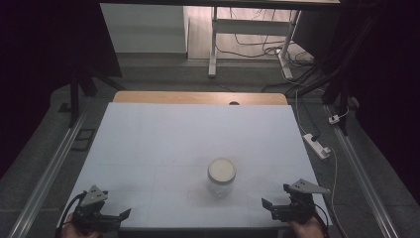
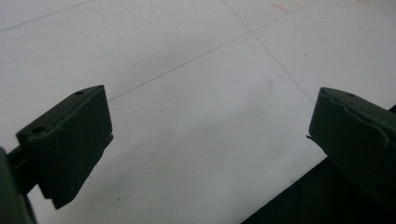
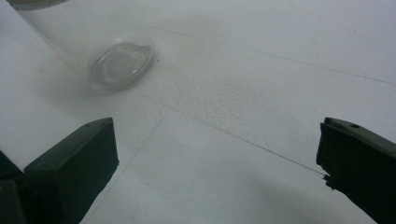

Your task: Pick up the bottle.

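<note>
Nearest the high camera, both grippers sit at the near edge of the table [image 1: 148, 129]. The left gripper [image 1: 119, 215] and the right gripper [image 1: 270, 206] each have their jaws spread wide with nothing between them; both gripper views confirm bare white surface in the gap.

The item in hand is 1 clear glass jar [image 1: 221, 177] with a pale lid [image 1: 221, 169], standing upright. It lies forward and to the left of the right gripper, near but apart; it is well apart from the left gripper, forward and to its right. In the right gripper view the jar [image 3: 100, 51] appears beyond the left-hand jaw.

Judgement: this is the approach step, no contact made. The next move calls for bringing 1 gripper around the jar body to steady it, with the other free for the lid.

Unclear: the lid is cut off at the top of the right gripper view; whether it is screwed tight cannot be told. The jar looks empty, but the blur prevents certainty.
</note>
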`<state>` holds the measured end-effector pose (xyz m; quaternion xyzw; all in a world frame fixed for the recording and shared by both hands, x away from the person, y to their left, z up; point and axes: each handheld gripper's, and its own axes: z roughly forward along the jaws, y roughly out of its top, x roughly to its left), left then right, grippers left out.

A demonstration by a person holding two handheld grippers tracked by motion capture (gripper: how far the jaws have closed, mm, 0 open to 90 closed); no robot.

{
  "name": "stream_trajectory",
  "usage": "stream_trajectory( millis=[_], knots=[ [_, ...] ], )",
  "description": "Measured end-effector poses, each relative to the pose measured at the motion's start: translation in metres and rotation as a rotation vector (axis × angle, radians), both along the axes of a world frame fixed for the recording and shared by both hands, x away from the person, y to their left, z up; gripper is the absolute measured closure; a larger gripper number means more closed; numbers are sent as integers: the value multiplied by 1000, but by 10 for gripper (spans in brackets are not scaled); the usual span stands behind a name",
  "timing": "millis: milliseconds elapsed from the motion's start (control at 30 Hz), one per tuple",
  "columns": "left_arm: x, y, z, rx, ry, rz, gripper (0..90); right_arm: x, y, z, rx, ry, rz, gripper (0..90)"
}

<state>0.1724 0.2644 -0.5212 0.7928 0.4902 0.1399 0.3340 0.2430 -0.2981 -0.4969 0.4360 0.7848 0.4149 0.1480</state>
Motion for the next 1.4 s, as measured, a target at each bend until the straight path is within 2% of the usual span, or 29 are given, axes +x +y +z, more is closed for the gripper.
stream_trajectory(
  millis=[200, 467, 767, 933, 1233, 1400],
  knots=[
    [0, -1, 0, 0, 4, -20, 2, 0, 1, 0, 3, 4, 30, 0],
    [1, -3, -1, 12, 15, -46, 0, 1, 1, 0, 3, 14, 40, 0],
    [1, -2, -1, 4, 16, -47, 0, 1, 5, -1, -31, 9, 63, 0],
    [1, 0, -1, -12, 15, -39, 0, -1, 10, 0, -68, -7, 84, 0],
    [1, 1, -1, -17, 15, -38, 0, -2, 14, 3, -41, -24, 103, 0],
    [1, 0, -1, -14, 17, -36, 0, -2, 16, 4, -25, -36, 142, 0]
  ],
)
